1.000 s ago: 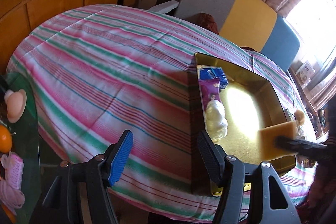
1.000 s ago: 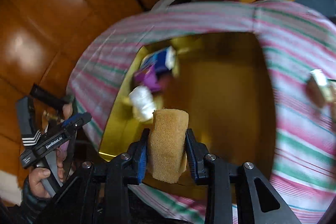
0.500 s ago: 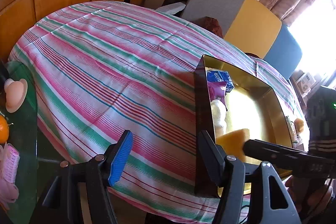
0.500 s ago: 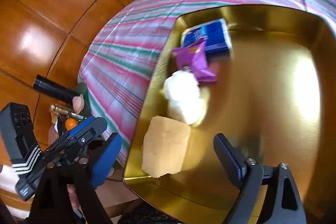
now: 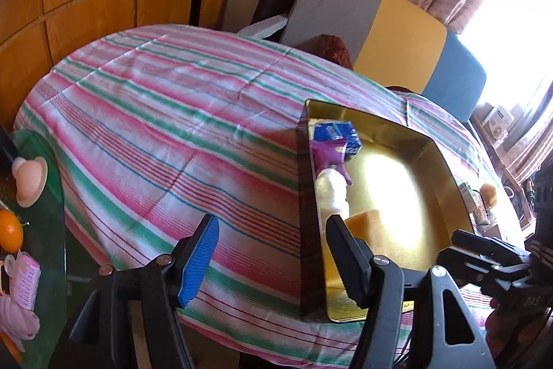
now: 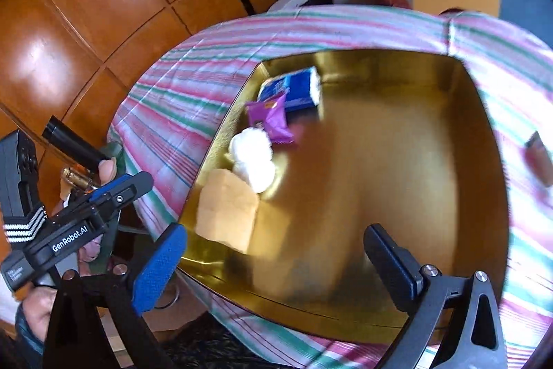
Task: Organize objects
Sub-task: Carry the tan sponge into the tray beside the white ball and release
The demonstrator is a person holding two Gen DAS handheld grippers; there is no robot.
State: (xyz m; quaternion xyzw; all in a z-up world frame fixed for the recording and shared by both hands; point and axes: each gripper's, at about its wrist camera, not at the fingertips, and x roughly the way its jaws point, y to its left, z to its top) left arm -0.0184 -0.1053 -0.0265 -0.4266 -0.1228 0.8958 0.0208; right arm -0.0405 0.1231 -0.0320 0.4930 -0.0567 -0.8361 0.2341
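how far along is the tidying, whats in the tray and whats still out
Done: the blue pack, purple packet, white bundle and yellow sponge lie along one side of the gold tray. In hand: nothing; right gripper and left gripper are open. Left: small items on the striped cloth beyond the tray.

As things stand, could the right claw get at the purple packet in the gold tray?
Probably yes. The right claw is open above the gold tray, and the purple packet lies uncovered on top, overlapping the blue pack, with white balls close beside it.
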